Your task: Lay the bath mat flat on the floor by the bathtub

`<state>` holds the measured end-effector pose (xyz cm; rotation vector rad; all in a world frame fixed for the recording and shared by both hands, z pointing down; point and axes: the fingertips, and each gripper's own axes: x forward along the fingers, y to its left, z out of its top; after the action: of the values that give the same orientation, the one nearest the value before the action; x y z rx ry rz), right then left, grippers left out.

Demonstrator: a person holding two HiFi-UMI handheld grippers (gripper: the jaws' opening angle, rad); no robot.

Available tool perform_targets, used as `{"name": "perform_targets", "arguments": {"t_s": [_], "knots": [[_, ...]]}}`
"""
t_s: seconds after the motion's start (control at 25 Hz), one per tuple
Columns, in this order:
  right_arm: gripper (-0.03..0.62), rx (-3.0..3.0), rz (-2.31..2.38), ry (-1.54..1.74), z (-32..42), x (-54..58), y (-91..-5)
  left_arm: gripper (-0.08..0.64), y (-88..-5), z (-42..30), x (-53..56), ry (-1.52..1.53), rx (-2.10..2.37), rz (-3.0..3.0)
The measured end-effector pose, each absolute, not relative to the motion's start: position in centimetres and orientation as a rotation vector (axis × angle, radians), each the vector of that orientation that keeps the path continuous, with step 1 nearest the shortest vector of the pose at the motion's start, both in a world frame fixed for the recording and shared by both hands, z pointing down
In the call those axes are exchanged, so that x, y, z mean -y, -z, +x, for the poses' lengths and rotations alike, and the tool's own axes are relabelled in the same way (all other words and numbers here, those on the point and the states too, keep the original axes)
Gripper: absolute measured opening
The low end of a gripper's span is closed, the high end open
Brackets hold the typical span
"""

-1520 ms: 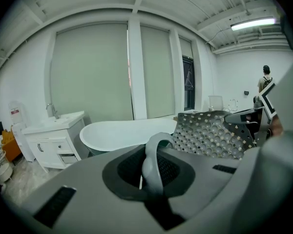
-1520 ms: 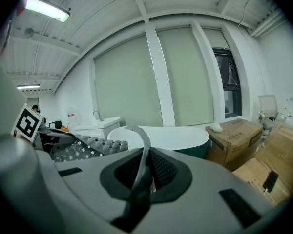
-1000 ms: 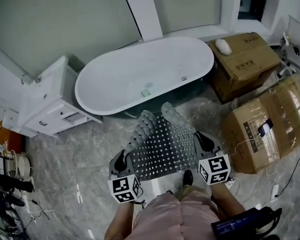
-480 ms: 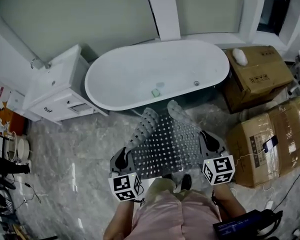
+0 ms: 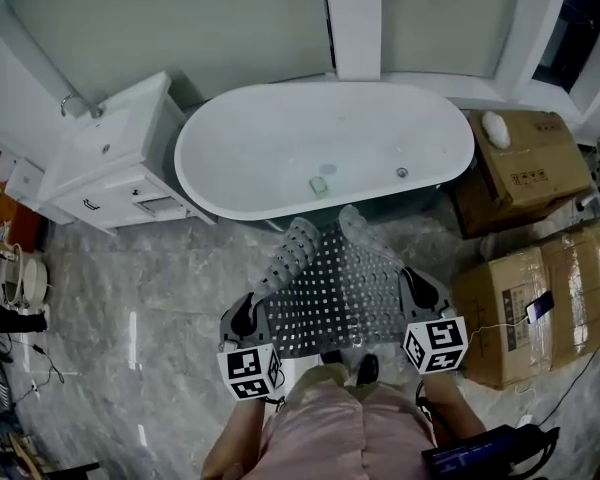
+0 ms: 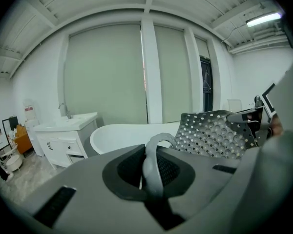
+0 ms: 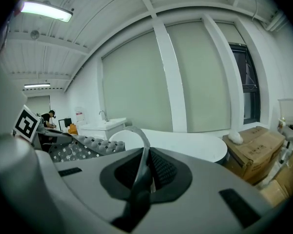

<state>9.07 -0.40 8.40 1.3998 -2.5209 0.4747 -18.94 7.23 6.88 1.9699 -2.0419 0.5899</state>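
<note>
Head view, left to right: white vanity cabinet (image 5: 120,173) beside white oval bathtub (image 5: 280,153); left gripper (image 5: 247,317) clamped on near-left corner of grey perforated rubber bath mat (image 5: 332,293); mat spanned between grippers above grey marble floor (image 5: 150,298), far corners curled, near tub; right gripper (image 5: 413,290) pinching near-right corner; brown cardboard boxes (image 5: 525,173) far right.

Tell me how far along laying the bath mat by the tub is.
Done: the grey perforated rubber bath mat is in front of the white oval bathtub. In hand: left gripper and right gripper clamp its near corners, far corners curled. Left: lower it flat onto the marble floor, release.
</note>
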Motion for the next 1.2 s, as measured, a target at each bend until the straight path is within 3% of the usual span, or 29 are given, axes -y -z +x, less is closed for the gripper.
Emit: {"name": "perform_targets", "arguments": {"t_s": [0.52,1.2], "knots": [[0.029,2.506,1.467,-0.385,5.9,3.7,-6.0,0.037,-6.2,-22.7,-3.1,-0.520,2.031,2.038],[0.029,2.533,1.473,-0.296,9.3,6.2,-3.2,0.037,-3.8,-19.6,-0.6,-0.461,2.086,2.069]]}}
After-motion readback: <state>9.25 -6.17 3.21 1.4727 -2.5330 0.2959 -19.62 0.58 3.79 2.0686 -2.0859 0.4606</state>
